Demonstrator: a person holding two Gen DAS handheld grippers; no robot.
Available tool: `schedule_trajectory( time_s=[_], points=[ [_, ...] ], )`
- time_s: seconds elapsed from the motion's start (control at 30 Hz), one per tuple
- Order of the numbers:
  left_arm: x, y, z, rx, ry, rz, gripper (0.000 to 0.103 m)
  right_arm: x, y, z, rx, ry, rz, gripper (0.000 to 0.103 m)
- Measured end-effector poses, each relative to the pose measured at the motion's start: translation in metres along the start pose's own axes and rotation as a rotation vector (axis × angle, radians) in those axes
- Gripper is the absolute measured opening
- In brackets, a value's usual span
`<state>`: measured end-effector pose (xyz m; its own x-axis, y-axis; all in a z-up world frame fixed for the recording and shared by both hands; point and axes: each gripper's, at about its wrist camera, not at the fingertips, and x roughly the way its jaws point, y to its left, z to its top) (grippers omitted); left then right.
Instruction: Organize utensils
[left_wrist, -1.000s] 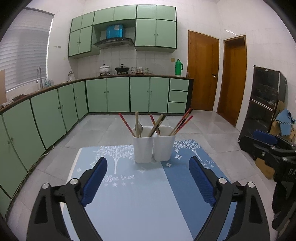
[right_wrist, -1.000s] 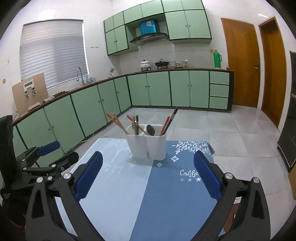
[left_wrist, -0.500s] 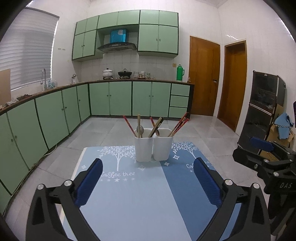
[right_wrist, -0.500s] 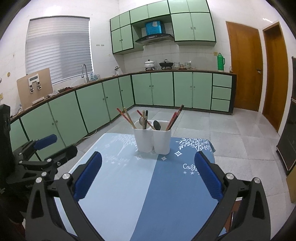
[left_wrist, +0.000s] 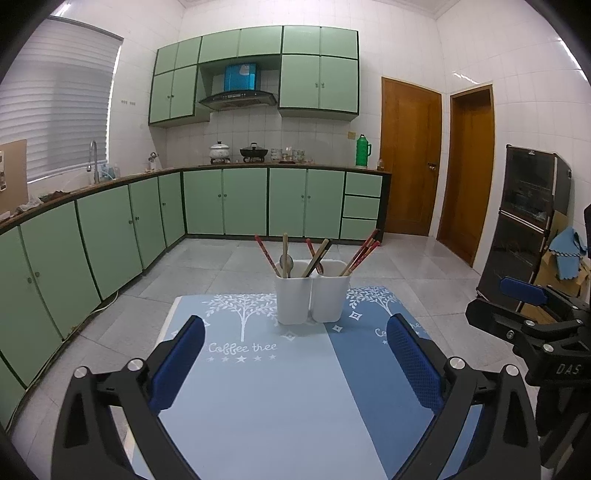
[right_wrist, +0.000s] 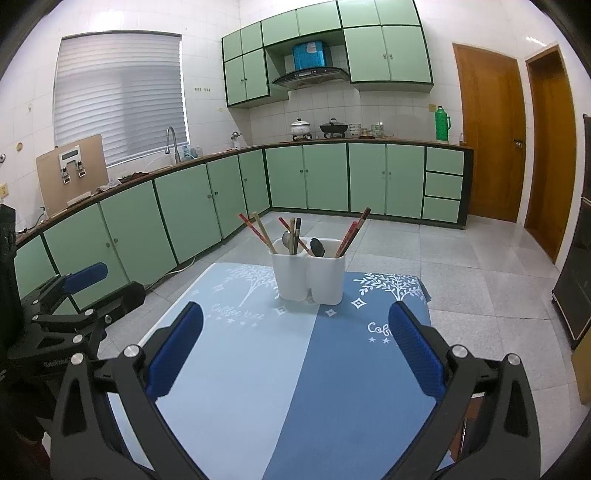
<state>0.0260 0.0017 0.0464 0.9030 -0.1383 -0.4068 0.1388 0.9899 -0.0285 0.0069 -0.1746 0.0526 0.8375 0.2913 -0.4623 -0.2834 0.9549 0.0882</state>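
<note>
Item one: a white two-compartment utensil holder (left_wrist: 312, 297), upright near the far end of my desk (left_wrist: 258, 406), on the blue tree-print cloth (right_wrist: 325, 387).
Left compartment, as I see it from the left wrist: one red chopstick (left_wrist: 265, 254), a wooden-handled spoon (left_wrist: 285, 254), and brown chopsticks (left_wrist: 316, 256) leaning right.
Right compartment: a bundle of red chopsticks (left_wrist: 364, 251) slanting right; the right wrist view adds a dark spoon (right_wrist: 317, 246) there.
Left gripper (left_wrist: 295, 362): my jaws spread wide, nothing between them, low over the near cloth, well apart from the holder.
Right gripper (right_wrist: 295, 354): jaws likewise spread and empty, also well short of the holder.
Surroundings: green cabinets (left_wrist: 243, 201) along the walls, wooden doors (left_wrist: 410, 158) at the right.
</note>
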Motion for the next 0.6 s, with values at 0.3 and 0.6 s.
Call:
schedule_trajectory(
  time_s=[0.3,0.6],
  points=[
    [-0.0011,-0.0029,-0.0006,0.004,-0.006,0.001,0.097,-0.0007,0.0007,0.0013,-0.003,0.003,0.0,0.098],
    [-0.0009,-0.0032,-0.0005,0.004,-0.006,0.001,0.097,-0.0007,0.0015,0.0008,-0.006,0.003,-0.001,0.098]
  ],
)
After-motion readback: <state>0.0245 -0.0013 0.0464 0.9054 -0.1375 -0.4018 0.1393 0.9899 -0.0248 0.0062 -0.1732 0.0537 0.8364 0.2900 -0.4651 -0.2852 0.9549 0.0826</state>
